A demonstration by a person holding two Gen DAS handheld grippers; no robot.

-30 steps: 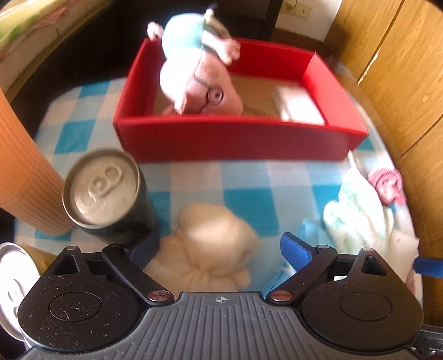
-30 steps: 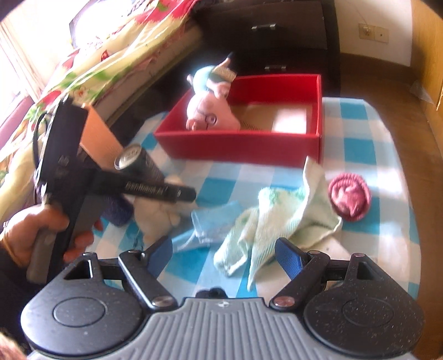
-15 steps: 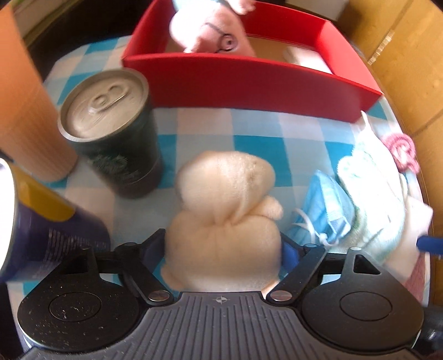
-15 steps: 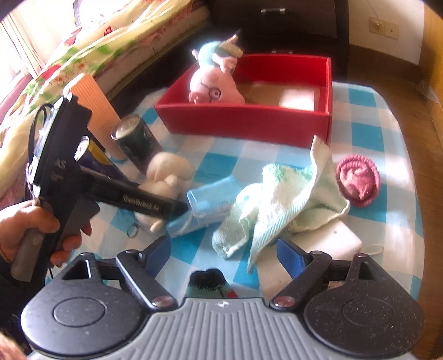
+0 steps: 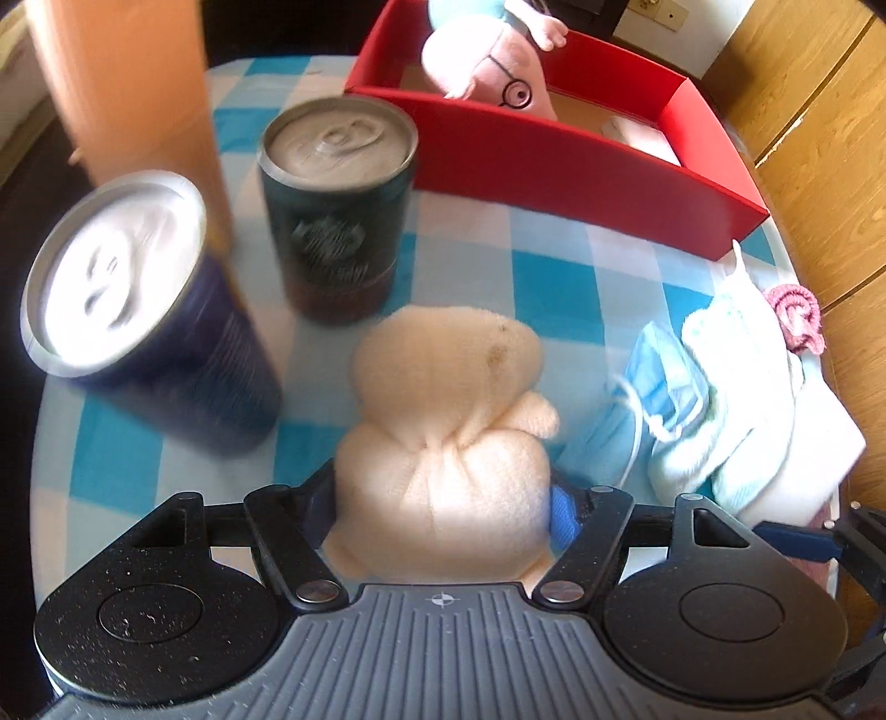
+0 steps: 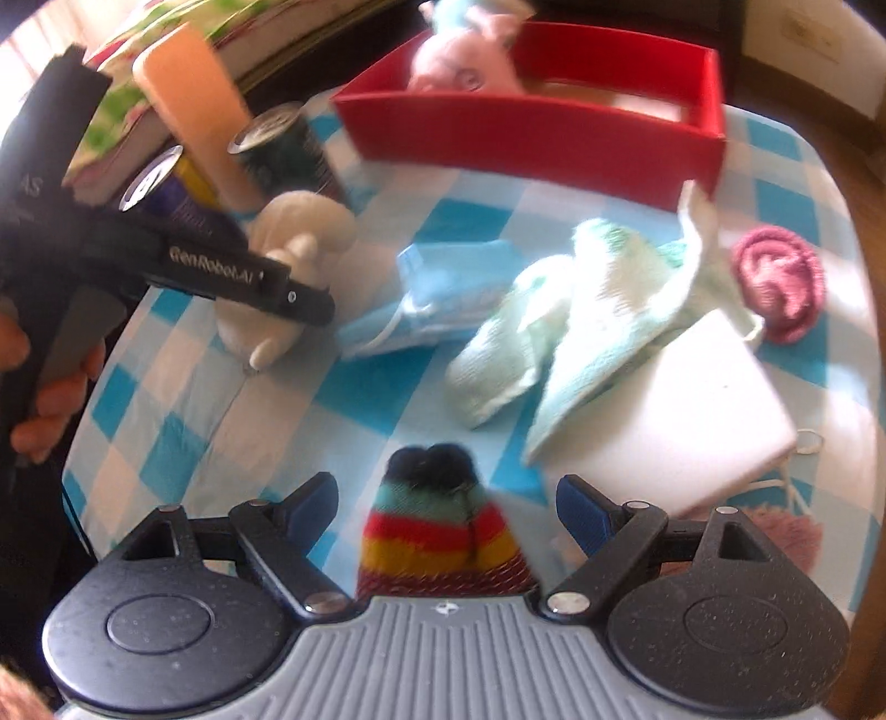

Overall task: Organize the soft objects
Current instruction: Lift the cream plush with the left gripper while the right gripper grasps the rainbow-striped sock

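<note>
A cream plush toy point(image 5: 443, 443) lies on the checked tablecloth. My left gripper point(image 5: 443, 504) has its fingers against both sides of the toy's lower body. The toy also shows in the right wrist view point(image 6: 299, 243), behind the left gripper point(image 6: 310, 293). My right gripper point(image 6: 447, 498) is open over a striped knitted hat point(image 6: 443, 537) that lies between its fingers without touching them. A red box point(image 5: 554, 155) at the back holds a pink pig plush point(image 5: 493, 61). A blue face mask point(image 5: 642, 410), a pale green towel point(image 6: 581, 310) and a pink knitted round point(image 6: 781, 277) lie on the cloth.
Two drink cans point(image 5: 338, 210) point(image 5: 144, 310) and an orange ribbed cup point(image 5: 127, 83) stand left of the cream toy. A white flat pad point(image 6: 675, 415) lies under the towel. A wooden cabinet point(image 5: 819, 138) is on the right. A bed point(image 6: 183, 33) is at the back left.
My left gripper has moved forward around the cream toy and closed in on its sides. My right gripper has pulled back and down, so the striped hat now lies between its fingers.
</note>
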